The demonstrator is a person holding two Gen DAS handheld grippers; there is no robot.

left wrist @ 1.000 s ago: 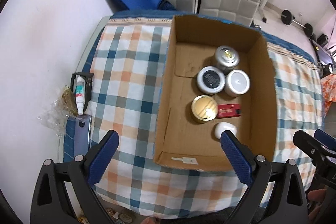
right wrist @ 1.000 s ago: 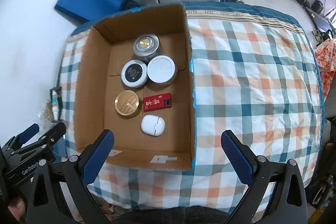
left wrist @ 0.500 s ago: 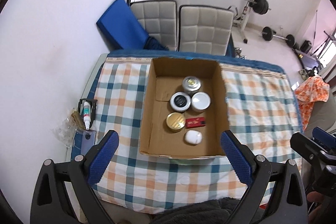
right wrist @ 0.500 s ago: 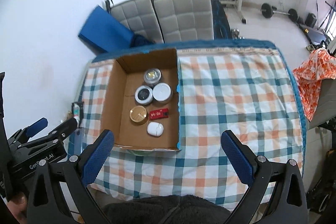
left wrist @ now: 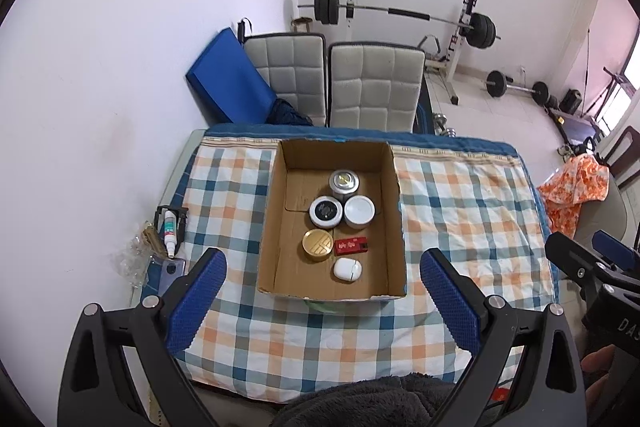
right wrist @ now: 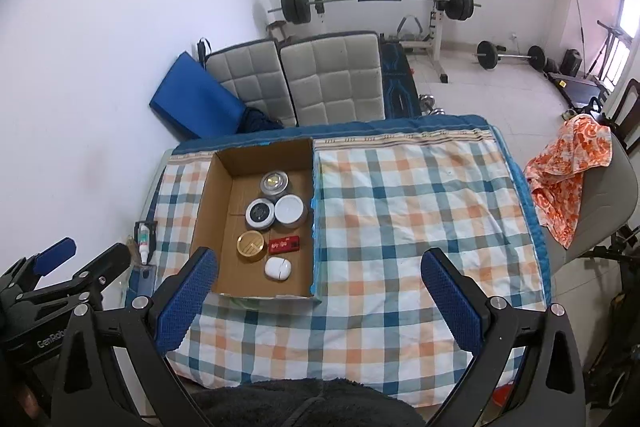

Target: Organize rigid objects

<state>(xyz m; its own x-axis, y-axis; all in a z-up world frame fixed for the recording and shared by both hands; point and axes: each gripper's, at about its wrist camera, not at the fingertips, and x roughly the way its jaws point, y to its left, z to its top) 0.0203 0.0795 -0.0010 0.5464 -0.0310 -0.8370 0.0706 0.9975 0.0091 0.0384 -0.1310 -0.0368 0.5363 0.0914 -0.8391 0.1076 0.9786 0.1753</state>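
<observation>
Holding 6 items: cardboard box (left wrist: 276, 219), both jaws spread.

Home gym corner behind a checked table

A checked tablecloth (left wrist: 460, 211) covers the table. Beyond it, two grey padded chairs (left wrist: 340, 83) stand side by side, with a blue mat (left wrist: 228, 79) leaning on the wall beside them. A barbell on a rack (right wrist: 372, 1) stands by the far wall, a smaller barbell (right wrist: 510, 55) on the floor nearby. An orange patterned cloth (right wrist: 564, 167) is draped over a seat on the right. A small white tube (left wrist: 170, 233) lies at the table's left edge.
</observation>
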